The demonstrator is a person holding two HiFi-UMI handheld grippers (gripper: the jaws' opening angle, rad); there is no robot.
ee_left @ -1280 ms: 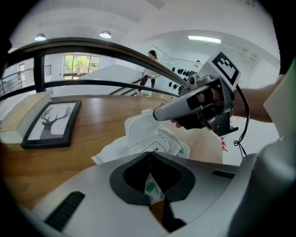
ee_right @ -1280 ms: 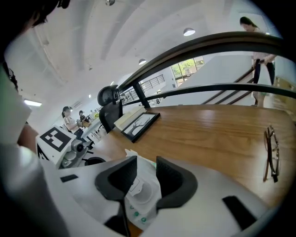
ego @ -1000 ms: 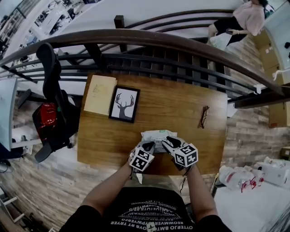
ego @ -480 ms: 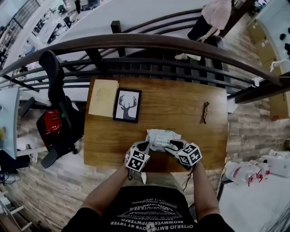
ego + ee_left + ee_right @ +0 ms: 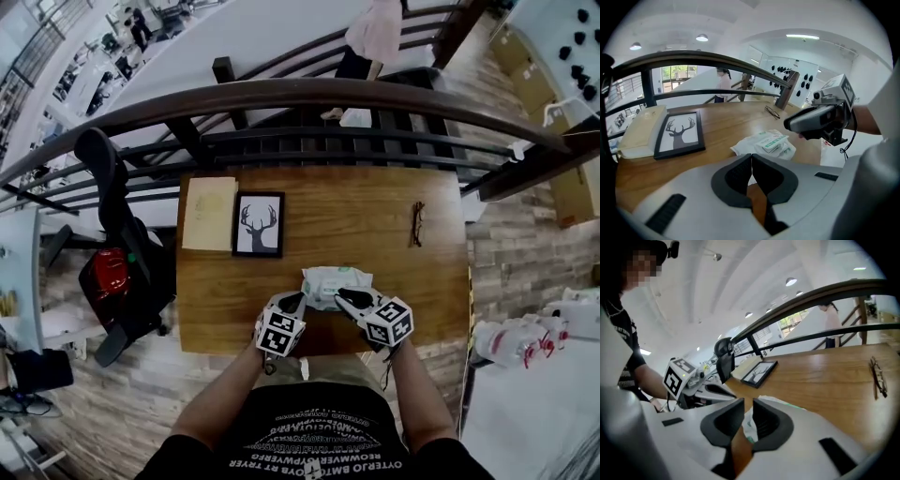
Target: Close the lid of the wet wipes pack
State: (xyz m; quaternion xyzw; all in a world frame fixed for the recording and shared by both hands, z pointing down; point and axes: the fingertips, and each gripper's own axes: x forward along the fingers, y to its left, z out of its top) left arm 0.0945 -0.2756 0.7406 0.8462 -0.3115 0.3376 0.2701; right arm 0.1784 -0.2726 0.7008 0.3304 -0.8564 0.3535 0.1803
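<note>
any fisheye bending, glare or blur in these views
Head view: strong fisheye, the railing bows into an arc. Right gripper view: pale glare streaks the table. Left gripper view: dark rounded corners, wet wipes pack fairly sharp.

White wet wipes pack (image 5: 336, 284), flat on table (image 5: 366, 220)

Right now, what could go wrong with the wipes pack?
The right claw is closing with the soft pack showing in its gap, so it may pinch and crumple it. The left claw is shut and off the pack, so nothing steadies it. A push could slide it across the table.
</note>
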